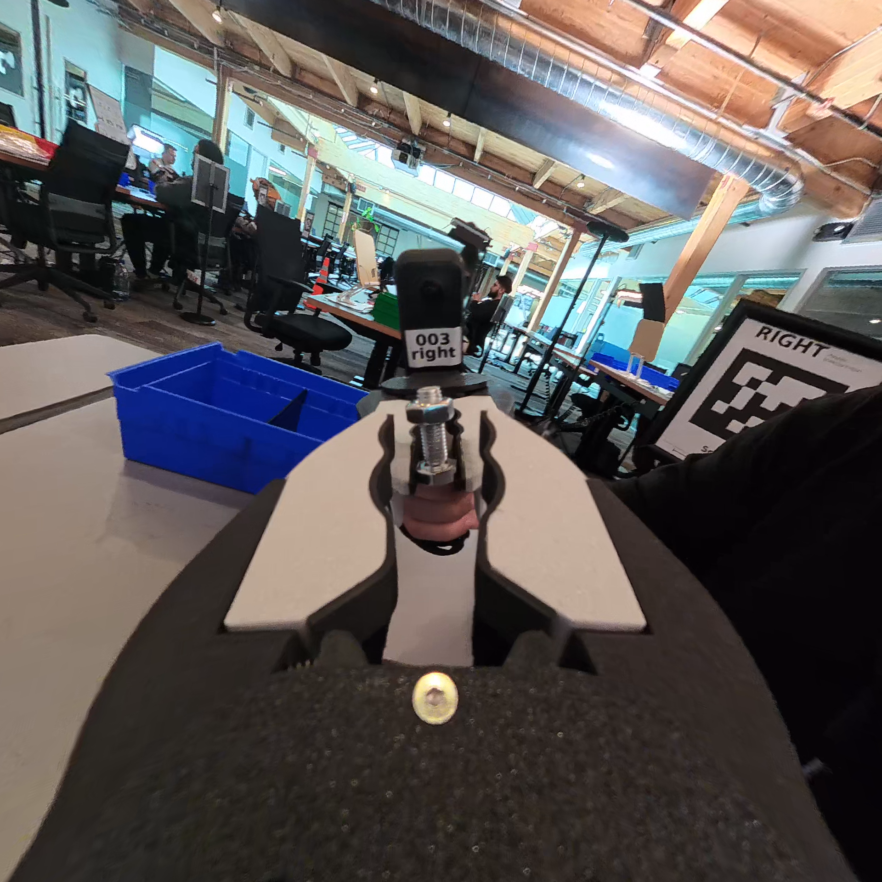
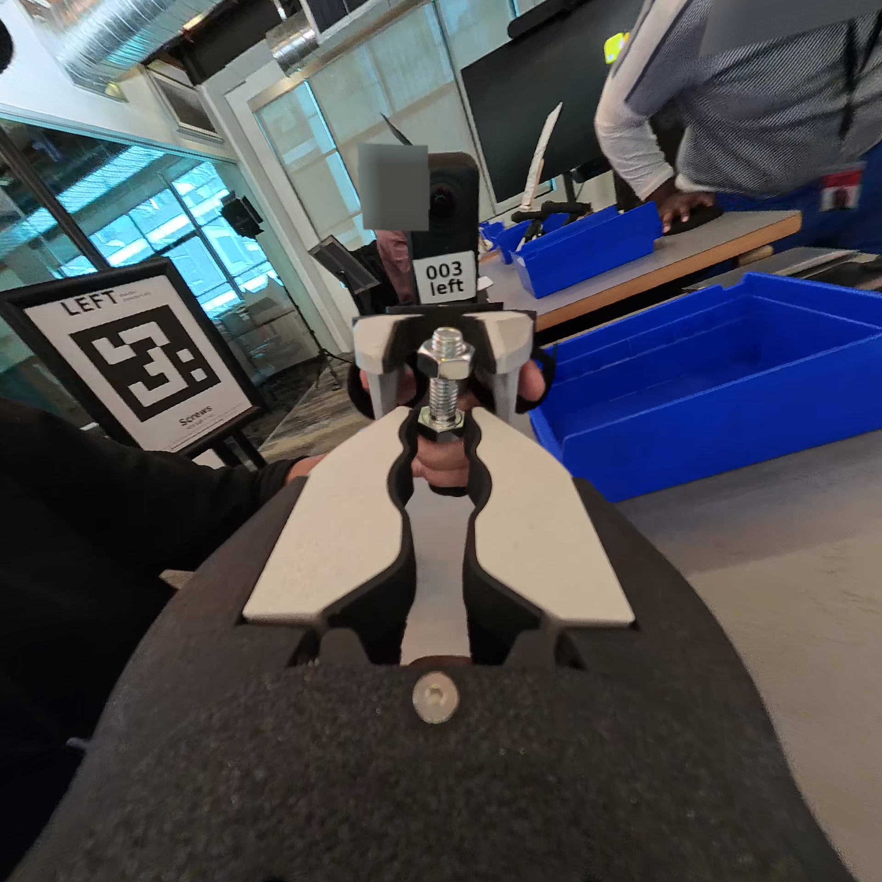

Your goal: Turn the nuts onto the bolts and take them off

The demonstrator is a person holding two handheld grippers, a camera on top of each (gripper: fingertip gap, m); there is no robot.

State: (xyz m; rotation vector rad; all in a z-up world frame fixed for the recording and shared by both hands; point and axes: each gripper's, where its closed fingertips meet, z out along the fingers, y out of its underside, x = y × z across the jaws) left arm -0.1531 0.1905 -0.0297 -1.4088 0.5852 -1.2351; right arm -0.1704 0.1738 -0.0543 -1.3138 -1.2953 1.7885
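A blue bin [image 1: 224, 410] with an inner divider sits on the pale surface [image 1: 71, 549]. Framed marker boards [image 1: 763, 386] stand upright just off the surface's edge. Black office chairs [image 1: 286, 296] and wooden ceiling beams fill the room behind. More blue bins [image 2: 587, 248] rest on another surface, where a person [image 2: 744, 110] leans.

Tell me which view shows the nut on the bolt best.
The right wrist view: the nut faces the camera, large and sharp, near the threaded tip of the bolt, between the fingers of the left gripper. The left wrist view shows the nut smaller, at the far end of its own fingers.
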